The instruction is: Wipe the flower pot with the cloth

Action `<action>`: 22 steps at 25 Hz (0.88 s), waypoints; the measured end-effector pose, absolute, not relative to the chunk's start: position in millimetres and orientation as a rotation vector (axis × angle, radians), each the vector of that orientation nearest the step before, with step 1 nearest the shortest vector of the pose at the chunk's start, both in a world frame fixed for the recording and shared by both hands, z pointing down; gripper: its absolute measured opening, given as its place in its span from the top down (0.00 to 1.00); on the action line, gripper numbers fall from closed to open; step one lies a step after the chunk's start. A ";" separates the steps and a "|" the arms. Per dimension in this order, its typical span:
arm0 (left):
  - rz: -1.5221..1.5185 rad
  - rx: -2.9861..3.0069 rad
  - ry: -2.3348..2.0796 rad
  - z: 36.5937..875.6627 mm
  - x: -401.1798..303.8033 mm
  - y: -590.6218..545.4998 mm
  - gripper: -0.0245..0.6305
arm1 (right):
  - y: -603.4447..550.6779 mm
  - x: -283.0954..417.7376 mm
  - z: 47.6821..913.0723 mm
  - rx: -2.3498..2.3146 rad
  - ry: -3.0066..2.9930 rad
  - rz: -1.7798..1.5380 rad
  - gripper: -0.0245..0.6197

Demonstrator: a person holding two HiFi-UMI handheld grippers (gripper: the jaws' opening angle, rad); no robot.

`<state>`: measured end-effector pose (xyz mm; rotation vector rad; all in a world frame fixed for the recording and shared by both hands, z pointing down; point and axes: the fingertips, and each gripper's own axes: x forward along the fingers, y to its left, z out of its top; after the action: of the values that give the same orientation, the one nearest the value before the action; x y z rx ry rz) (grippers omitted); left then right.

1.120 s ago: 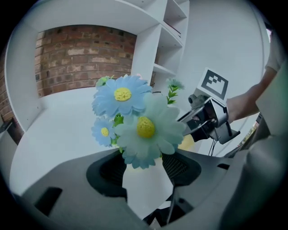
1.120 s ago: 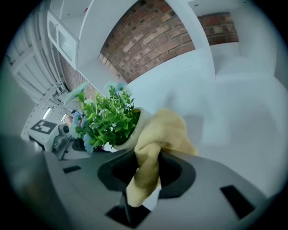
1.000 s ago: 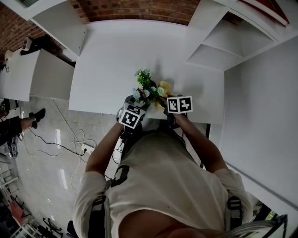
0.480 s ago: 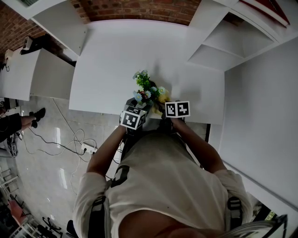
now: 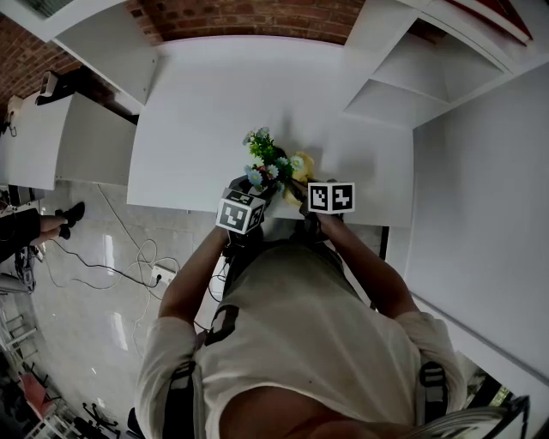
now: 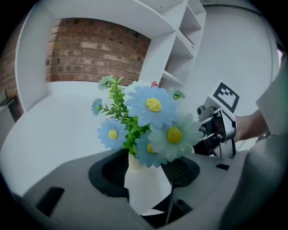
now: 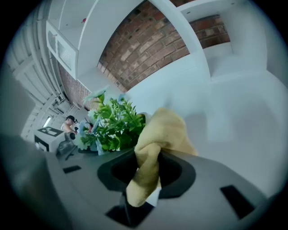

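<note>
A white flower pot (image 6: 145, 188) with blue and yellow flowers (image 6: 153, 107) stands between the jaws of my left gripper (image 6: 146, 171). Those jaws have just been closing and now press on the pot's sides. In the head view the flowers (image 5: 268, 159) rise at the near edge of the white table (image 5: 214, 103), with the left gripper (image 5: 256, 187) below them. My right gripper (image 7: 145, 173) is shut on a bunched yellow cloth (image 7: 158, 134), held right next to the green leaves (image 7: 114, 126). The cloth (image 5: 302, 163) shows just right of the flowers. The pot is hidden in the head view.
White shelves (image 5: 403, 77) stand at the table's right end and a brick wall (image 5: 257, 17) runs behind it. Another white desk (image 5: 69, 137) is at the left, with cables (image 5: 129, 266) on the tiled floor beside it.
The right gripper with the cloth slid left toward the flowers, then back to the right. The left gripper's marker cube rolled a little; the pot and flowers shifted slightly with it.
</note>
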<state>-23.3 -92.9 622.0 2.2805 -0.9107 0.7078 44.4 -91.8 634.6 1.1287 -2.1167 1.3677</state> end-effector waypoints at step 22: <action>0.986 2.495 -0.829 633.9 -33.7 -95.4 0.56 | -107.0 50.4 640.1 1.178 -2.089 1.380 0.77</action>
<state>-33.7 -95.4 633.9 2.4945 -0.8292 0.9855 50.4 -107.0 640.1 1.1776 -2.0894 1.3799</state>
